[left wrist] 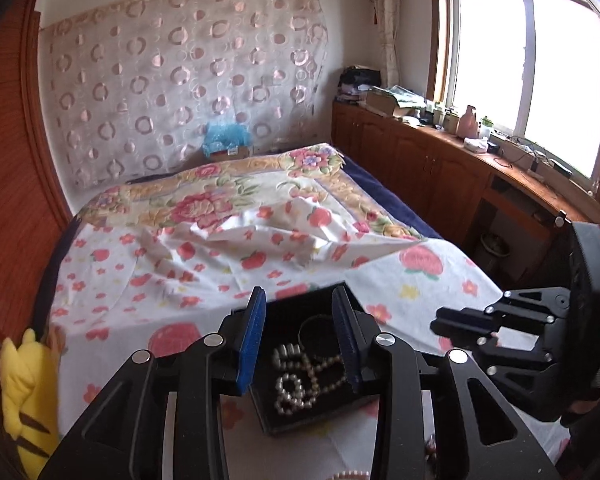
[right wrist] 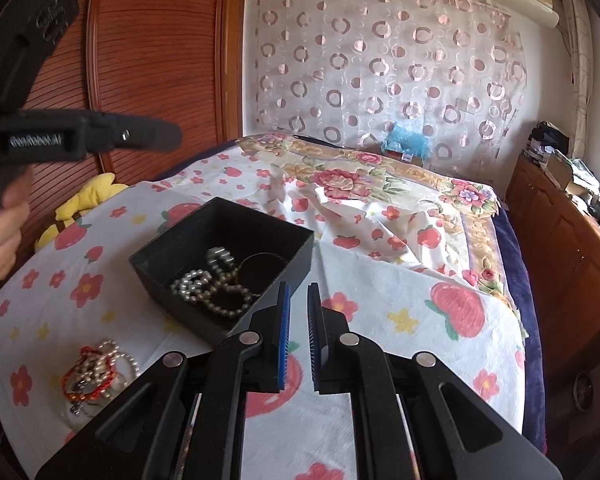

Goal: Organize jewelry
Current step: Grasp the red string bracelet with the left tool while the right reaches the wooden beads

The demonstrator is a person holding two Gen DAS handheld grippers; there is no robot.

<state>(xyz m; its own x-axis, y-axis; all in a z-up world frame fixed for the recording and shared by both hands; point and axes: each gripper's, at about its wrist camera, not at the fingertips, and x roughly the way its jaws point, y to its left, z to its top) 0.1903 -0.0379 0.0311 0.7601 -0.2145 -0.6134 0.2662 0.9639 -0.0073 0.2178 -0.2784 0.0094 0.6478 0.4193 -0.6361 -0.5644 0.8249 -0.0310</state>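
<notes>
A black open box (left wrist: 276, 312) (right wrist: 180, 240) sits on the flowered bedsheet. Inside it lie pearl bead strands (left wrist: 296, 388) (right wrist: 208, 292) and a thin dark bangle (left wrist: 316, 334) (right wrist: 260, 262). My left gripper (left wrist: 300, 320) is open, its blue pads above the box with nothing between them. It shows from the side in the right wrist view (right wrist: 156, 136). My right gripper (right wrist: 298, 308) has its jaws a narrow gap apart, empty, just right of the box. It shows in the left wrist view (left wrist: 440, 324). A pile of pearl and red bracelets (right wrist: 96, 372) lies on the sheet near the box.
The bed (left wrist: 236, 240) is covered by a strawberry-print sheet and a floral quilt (right wrist: 360, 184). A yellow plush toy (left wrist: 24, 392) lies at the bed's left edge. A wooden wardrobe (right wrist: 148, 60) stands left, a cluttered wooden cabinet (left wrist: 440, 152) right under the window.
</notes>
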